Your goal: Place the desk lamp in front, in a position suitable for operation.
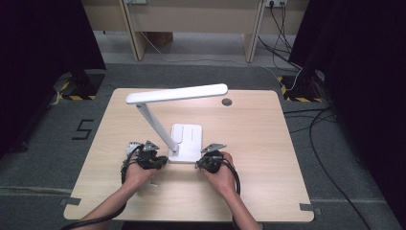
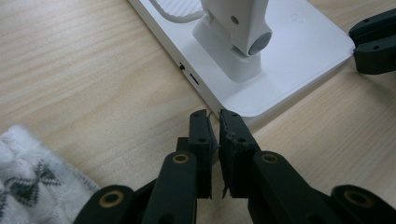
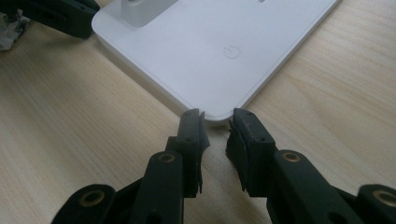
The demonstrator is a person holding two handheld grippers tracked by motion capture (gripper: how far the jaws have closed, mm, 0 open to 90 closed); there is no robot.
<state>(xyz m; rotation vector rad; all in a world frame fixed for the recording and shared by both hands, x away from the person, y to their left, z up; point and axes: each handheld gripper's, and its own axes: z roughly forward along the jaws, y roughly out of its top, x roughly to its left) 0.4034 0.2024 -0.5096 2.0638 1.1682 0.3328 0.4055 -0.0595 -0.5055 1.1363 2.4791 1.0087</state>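
A white desk lamp stands mid-table, its flat base (image 1: pixel 186 141) carrying a slanted arm and a long head (image 1: pixel 177 94). My left gripper (image 1: pixel 164 160) is at the base's near left corner. In the left gripper view its jaws (image 2: pixel 216 116) are almost together, nothing between them, with the tips just short of the base's edge (image 2: pixel 243 105). My right gripper (image 1: pixel 199 164) is at the near right corner. In the right gripper view it (image 3: pixel 217 116) stands slightly open, tips against the rounded corner of the base (image 3: pixel 215 70).
A white knitted cloth (image 2: pixel 32 172) lies on the wooden table (image 1: pixel 258 143) left of my left gripper. A round cable hole (image 1: pixel 227 101) sits near the far edge. Black curtains flank the table, and cables run across the floor at right.
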